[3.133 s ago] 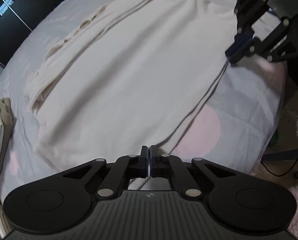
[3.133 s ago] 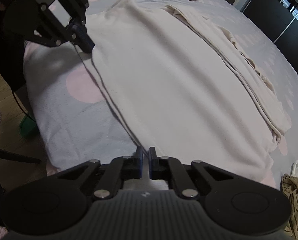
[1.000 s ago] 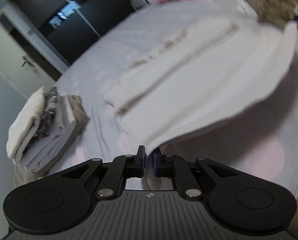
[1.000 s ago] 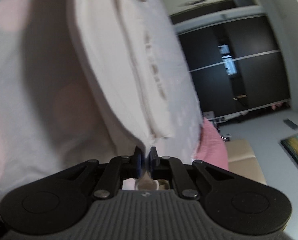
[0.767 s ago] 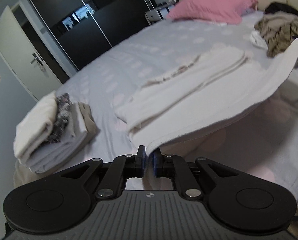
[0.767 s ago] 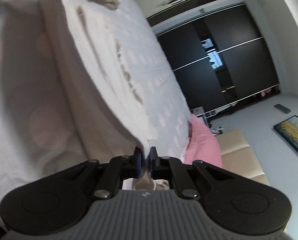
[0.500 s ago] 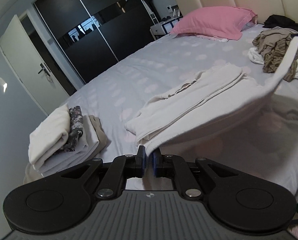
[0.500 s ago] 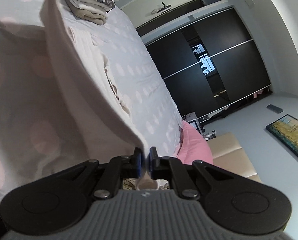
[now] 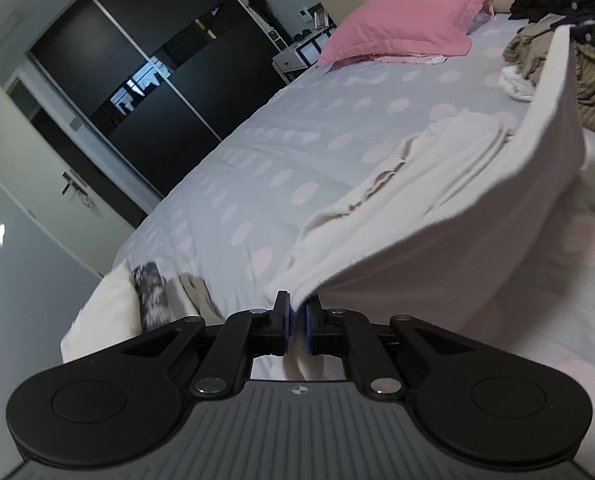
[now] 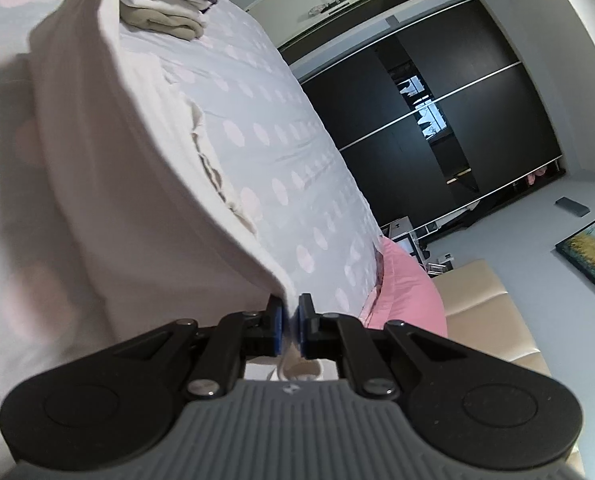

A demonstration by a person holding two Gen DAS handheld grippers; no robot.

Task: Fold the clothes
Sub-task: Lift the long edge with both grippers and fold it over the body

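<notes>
Left wrist view: the left tongs [image 9: 296, 317] pinch 1 corner of a soft cream garment [image 9: 437, 216]; the right tongs [image 10: 290, 322] pinch another. Its lifted edge spans between them above the dotted bed [image 9: 281, 160]. Beyond lie a crumpled clothes heap [image 9: 557, 60] and pink pillow [image 9: 401, 28].

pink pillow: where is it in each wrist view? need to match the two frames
Left wrist: pink pillow at upper right of centre, at the head of the bed, beyond the lifted cream garment.
Right wrist: pillow at lower right of centre, just right of the gripper tips, partly behind the right finger.
Shared landmark: the dark sliding wardrobe, upper left in the left view, right of centre in the right view.
</notes>
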